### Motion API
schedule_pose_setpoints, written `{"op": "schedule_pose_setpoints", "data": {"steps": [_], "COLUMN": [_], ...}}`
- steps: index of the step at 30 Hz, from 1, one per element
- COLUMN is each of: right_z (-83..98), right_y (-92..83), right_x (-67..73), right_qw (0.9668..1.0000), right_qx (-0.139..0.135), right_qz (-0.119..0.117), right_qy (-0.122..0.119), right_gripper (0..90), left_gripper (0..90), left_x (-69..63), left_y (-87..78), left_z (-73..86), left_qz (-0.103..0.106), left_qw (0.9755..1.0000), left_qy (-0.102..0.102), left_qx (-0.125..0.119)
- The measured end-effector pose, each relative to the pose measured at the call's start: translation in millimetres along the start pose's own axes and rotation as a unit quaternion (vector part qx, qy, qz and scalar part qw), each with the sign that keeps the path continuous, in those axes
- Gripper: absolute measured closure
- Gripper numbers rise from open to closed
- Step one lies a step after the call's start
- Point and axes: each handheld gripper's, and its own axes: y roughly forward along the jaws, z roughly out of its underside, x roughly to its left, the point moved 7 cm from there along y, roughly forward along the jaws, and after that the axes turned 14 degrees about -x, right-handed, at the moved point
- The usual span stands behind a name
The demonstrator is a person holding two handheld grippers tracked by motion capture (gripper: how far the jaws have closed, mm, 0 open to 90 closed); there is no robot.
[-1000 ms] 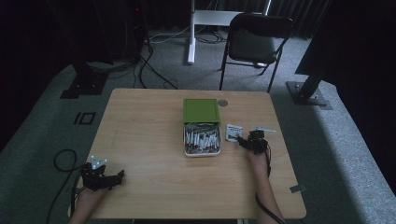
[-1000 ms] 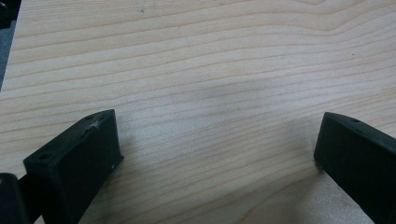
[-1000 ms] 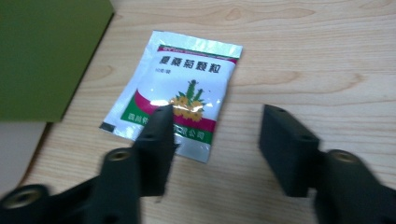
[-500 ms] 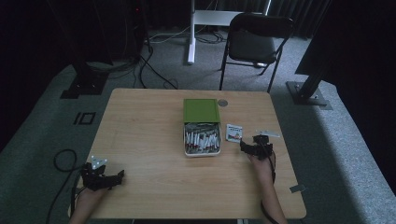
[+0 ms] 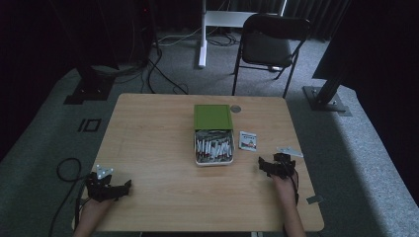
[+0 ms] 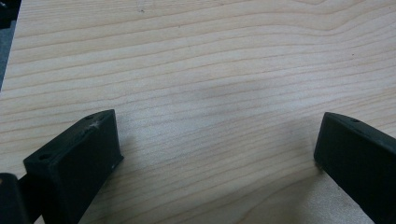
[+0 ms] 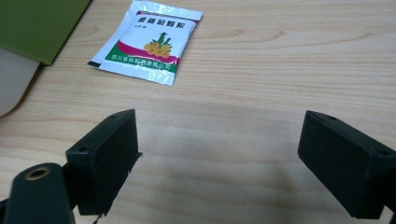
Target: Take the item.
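A white sachet (image 7: 147, 41) with a green and magenta label lies flat on the wooden table (image 5: 158, 143), just right of the box; it is also in the high view (image 5: 248, 140). A tin box (image 5: 214, 147) holds several sachets, with its green lid (image 5: 213, 116) open behind it. My right gripper (image 7: 218, 149) is open, low over bare wood short of the lone sachet; from above it sits near the right edge (image 5: 274, 166). My left gripper (image 6: 217, 144) is open over bare wood at the front left corner (image 5: 107, 185).
A small round grey object (image 5: 235, 108) lies near the table's back edge. A grey plate (image 5: 289, 151) rests by the right edge. A black folding chair (image 5: 267, 47) and a white stand (image 5: 202, 29) are on the floor behind the table.
My right gripper has drawn back from the lone sachet toward the front of the table and stands open. The left gripper has stayed in place.
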Motion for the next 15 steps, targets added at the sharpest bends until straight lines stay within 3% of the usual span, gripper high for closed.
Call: {"op": "schedule_pose_setpoints", "data": {"steps": [8,15], "right_z": [5.4,18.0], "right_y": [-22.0,-35.1], "right_x": [-5.1,-9.5], "right_qw": [0.9997,0.9998], "right_qx": [-0.015,-0.008], "right_qz": [0.015,0.017], "right_qy": [0.008,0.005], "right_gripper": [12.0,12.0], "left_gripper": [1.1,1.2], "left_x": [0.0,0.0], "left_y": [-0.1,0.0], "left_z": [0.0,0.0], "left_qz": [0.000,0.000], "left_qw": [1.0000,1.0000], "left_qy": [0.000,0.000], "left_qx": [0.000,0.000]}}
